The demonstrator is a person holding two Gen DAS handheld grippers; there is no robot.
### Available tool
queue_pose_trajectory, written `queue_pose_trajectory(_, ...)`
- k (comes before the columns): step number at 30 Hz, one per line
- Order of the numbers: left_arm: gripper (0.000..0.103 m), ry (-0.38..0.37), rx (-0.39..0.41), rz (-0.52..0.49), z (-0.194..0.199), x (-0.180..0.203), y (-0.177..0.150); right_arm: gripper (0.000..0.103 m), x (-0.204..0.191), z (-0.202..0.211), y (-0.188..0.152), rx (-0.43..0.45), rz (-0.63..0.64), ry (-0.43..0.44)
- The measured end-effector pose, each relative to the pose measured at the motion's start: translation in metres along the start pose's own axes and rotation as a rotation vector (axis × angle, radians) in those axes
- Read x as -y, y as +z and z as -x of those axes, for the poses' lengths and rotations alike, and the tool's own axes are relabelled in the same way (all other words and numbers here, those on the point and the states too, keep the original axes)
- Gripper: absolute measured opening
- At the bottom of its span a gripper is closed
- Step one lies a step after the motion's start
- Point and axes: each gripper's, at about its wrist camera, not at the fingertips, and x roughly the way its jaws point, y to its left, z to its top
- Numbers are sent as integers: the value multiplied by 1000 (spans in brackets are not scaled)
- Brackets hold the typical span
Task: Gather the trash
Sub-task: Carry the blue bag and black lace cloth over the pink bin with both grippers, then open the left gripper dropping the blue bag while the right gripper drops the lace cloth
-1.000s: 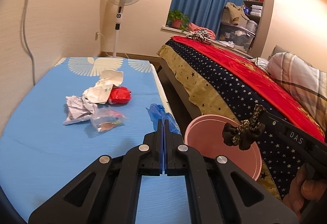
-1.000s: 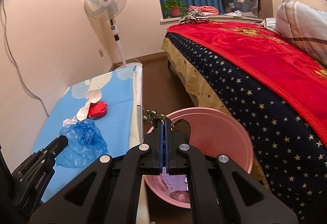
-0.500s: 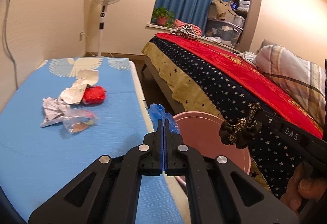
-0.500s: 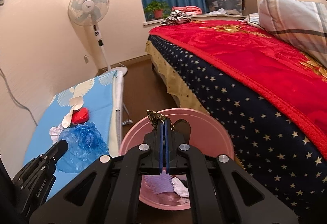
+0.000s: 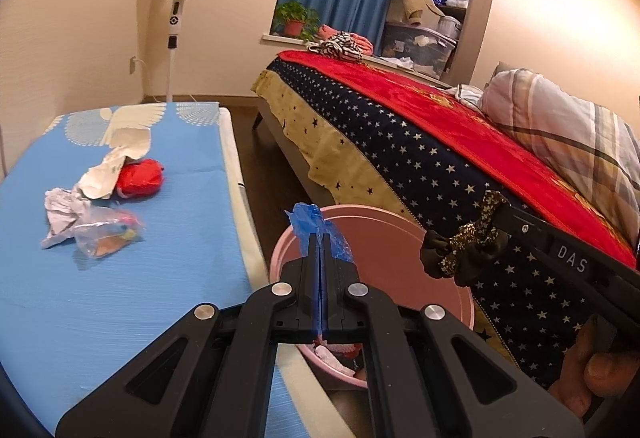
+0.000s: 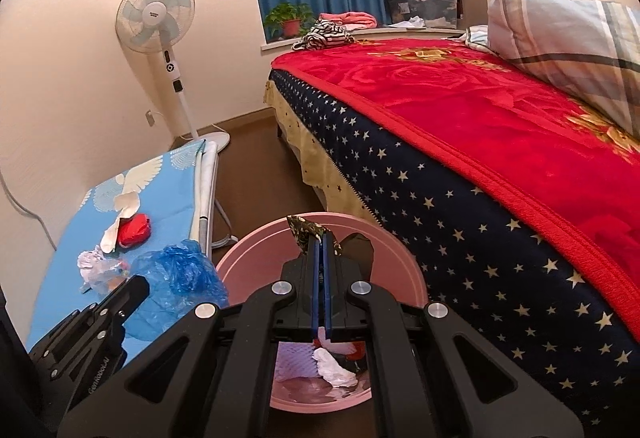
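Two hand-held grippers hover over a pink bin (image 6: 394, 258) that stands on the floor between a blue-topped table (image 5: 120, 302) and a bed (image 6: 500, 166). The left gripper (image 5: 321, 238) is clamped on a crumpled blue bag (image 6: 180, 274), which hangs at the bin's near rim, partly over the table edge. The right gripper (image 6: 320, 238) pinches a dark, gold-flecked scrunchie (image 5: 464, 250) directly above the bin's mouth. Both pieces appear poised for release, held high enough to fall clear into the bin, where white and pale scraps already lie. More trash waits on the table, well apart from the bin: crumpled paper (image 5: 64, 208), a clear packet (image 5: 106, 234), a red wrapper (image 5: 140, 178) and a white wrapper (image 5: 116, 166). What lies deeper in the bin is hard to tell behind the gripper bodies.
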Motion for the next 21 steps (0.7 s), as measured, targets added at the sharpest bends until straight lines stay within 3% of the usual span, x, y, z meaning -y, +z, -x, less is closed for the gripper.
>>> queue_pose_trajectory(9,0,-25,-23,-10,-12,11,-1,2,7,-5,0,-13,-6,-14)
queue_pose_trajectory(12,3,-41,-51,-6,-19,12,-2,8,9,-8,0,-34,-16,-9)
queue_pose_trajectory(13,16,-39,-65,-5,-22,11,-3,20,11,-8,0,-34,-22,-24)
queue_pose_trajectory(14,27,-26,-77,1,-24,9,-4,40,13,-8,0,-30,-31,-38)
queue_pose_trajectory(15,40,-15,-78,9,-24,7,-6,46,15,-7,0,-27,-42,-42)
queue_pose_trajectory(21,40,4,-66,49,-12,-11,-6,47,8,0,1,-15,-31,-30)
